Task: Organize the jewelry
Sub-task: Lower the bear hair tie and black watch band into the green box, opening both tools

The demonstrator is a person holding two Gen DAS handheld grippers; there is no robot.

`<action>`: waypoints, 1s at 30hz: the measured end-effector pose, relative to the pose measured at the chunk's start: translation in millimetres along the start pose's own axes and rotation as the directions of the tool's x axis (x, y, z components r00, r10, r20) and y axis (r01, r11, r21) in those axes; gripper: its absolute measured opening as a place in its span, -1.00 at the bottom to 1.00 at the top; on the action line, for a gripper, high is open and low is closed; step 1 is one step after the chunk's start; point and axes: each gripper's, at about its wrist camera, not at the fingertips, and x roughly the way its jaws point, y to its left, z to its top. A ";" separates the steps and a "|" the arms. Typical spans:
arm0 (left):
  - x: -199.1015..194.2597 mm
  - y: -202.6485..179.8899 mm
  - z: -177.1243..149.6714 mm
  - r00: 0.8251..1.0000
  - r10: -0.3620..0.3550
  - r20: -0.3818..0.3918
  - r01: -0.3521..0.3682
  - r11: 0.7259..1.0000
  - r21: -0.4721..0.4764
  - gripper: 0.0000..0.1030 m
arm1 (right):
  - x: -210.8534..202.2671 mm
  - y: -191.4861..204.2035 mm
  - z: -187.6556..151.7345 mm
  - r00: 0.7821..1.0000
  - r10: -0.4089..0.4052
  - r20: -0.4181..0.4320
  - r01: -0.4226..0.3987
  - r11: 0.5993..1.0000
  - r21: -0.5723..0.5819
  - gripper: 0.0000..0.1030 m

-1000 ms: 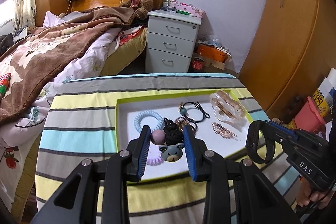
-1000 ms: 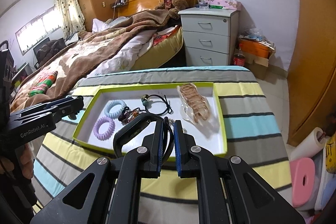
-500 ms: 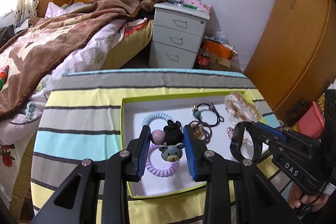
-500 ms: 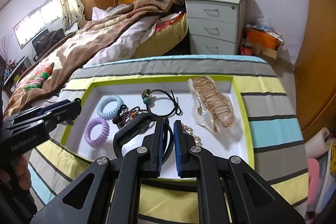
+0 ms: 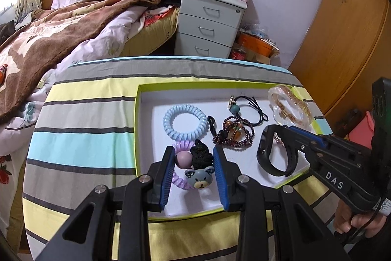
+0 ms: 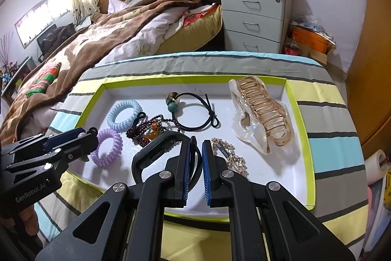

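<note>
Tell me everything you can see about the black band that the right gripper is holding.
The black band is a smooth, closed loop like a fitness wristband, seemingly rubbery, with a thicker flat section on one side. The right gripper is shut on its thin strap, holding it on edge over the near right part of the white tray. Whether it touches the tray floor is unclear.

What we count in the tray (image 6: 299,114)

We see two coil hair ties (image 6: 124,111), one black elastic (image 6: 195,111), one bead bracelet (image 6: 146,129), one hair claw (image 6: 262,111).

Both cameras sit close above the worktop (image 5: 80,129), looking down and forward along their own fingers. Both see the white tray (image 5: 143,99) (image 6: 297,104), with the bed (image 6: 117,23) at ten o'clock.
</note>
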 end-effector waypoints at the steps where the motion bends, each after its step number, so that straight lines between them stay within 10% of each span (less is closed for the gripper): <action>1: 0.5 -0.4 -0.6 1.000 -0.001 -0.001 0.001 1.000 0.002 -0.36 | 0.6 0.2 -0.2 1.000 0.000 -0.001 0.000 1.000 -0.001 -0.81; 30: 14.0 -0.6 -9.5 0.999 0.010 -0.048 -0.010 1.000 0.002 -0.35 | 13.8 -0.1 -5.8 0.999 -0.025 -0.032 0.024 0.999 -0.027 -0.80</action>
